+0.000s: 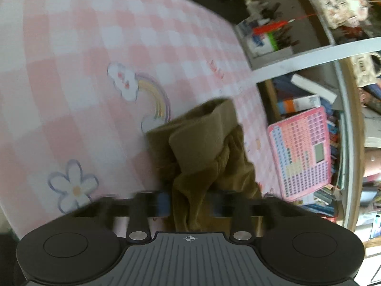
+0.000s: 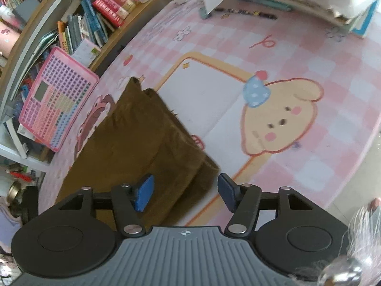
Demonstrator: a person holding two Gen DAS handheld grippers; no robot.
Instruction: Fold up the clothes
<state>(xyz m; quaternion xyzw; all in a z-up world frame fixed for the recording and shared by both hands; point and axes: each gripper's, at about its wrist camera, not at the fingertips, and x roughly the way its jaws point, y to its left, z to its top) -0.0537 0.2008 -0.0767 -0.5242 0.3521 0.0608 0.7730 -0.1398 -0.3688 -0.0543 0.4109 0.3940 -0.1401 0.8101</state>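
Two grippers work over one brown garment [image 2: 133, 143] on a pink checked mat [image 2: 309, 54]. On the left gripper [image 1: 190, 205] the jaws are nearly together, clamped on a bunched handful of the soft brown cloth, which rises between the blue pads and hangs forward in folds, its flat ribbed band [image 1: 202, 128] turned up toward the far side. On the right gripper [image 2: 183, 193] the jaws stand partly apart, the blue pads [image 2: 144, 195] on either side of the garment's near corner without pressing on it; the left pad lies over the cloth, the right pad over bare mat. From this side the garment lies flat in a long doubled strip reaching away toward a pink toy keyboard [image 2: 57, 100] that leans at the mat's edge against a low bookshelf [image 2: 90, 23] crowded with books. A printed cartoon puppy face [image 2: 281, 119] covers the mat just right of the cloth.
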